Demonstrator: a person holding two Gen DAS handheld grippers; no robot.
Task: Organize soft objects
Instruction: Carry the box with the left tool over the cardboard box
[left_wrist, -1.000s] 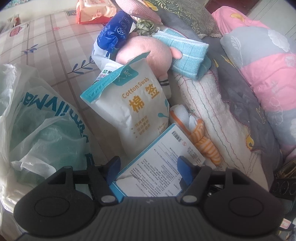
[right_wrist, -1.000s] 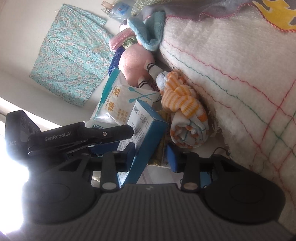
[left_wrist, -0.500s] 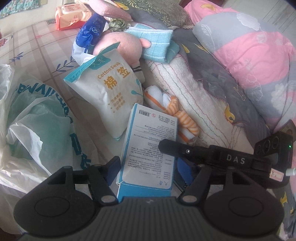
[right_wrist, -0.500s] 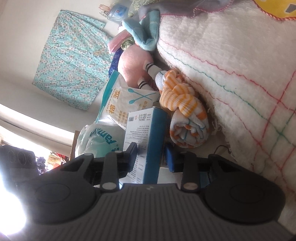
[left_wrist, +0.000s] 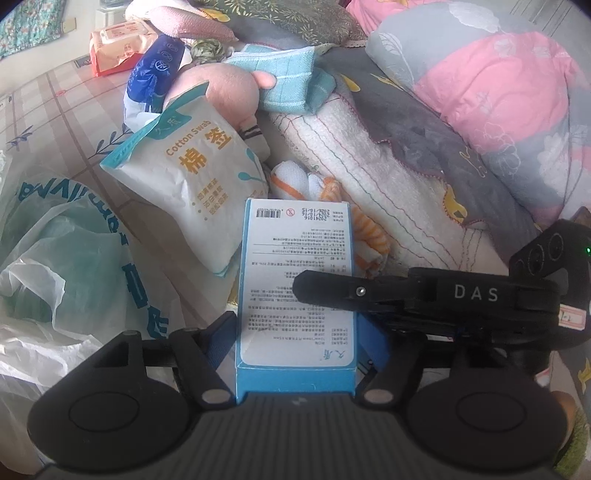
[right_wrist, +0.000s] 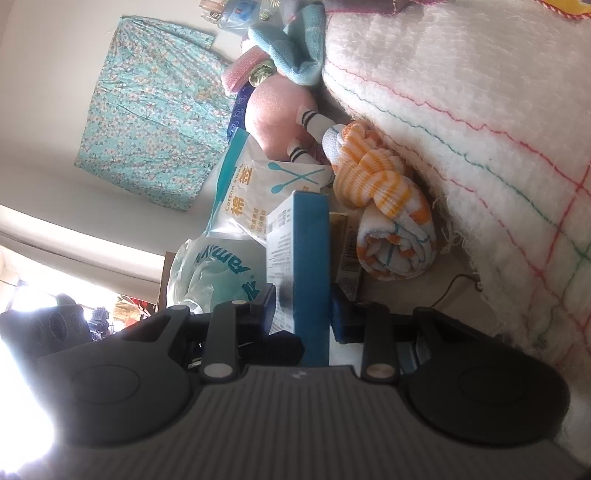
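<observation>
A blue and white box (left_wrist: 295, 280) stands between the fingers of both grippers. My left gripper (left_wrist: 295, 332) brackets its wide faces, and its jaws look closed on the box. My right gripper (right_wrist: 301, 314) comes in from the right and shows in the left wrist view (left_wrist: 424, 291). It spans the box's narrow blue side (right_wrist: 310, 273), pads close on each side. A cotton swab bag (left_wrist: 195, 177), a rolled orange-striped cloth (right_wrist: 388, 206), a pink plush toy (left_wrist: 221, 88) and a teal towel (left_wrist: 288, 85) lie beyond.
A white plastic bag with teal print (left_wrist: 74, 258) lies open at the left. A white quilted blanket (left_wrist: 388, 192) and a pink-grey duvet (left_wrist: 498, 92) fill the right. A blue pack (left_wrist: 155, 74) and a wipes pack (left_wrist: 118, 40) lie at the back.
The box has turned upright between my left fingers and lifted away from the swab bag. My right gripper has swung in from the right and now straddles the box.
</observation>
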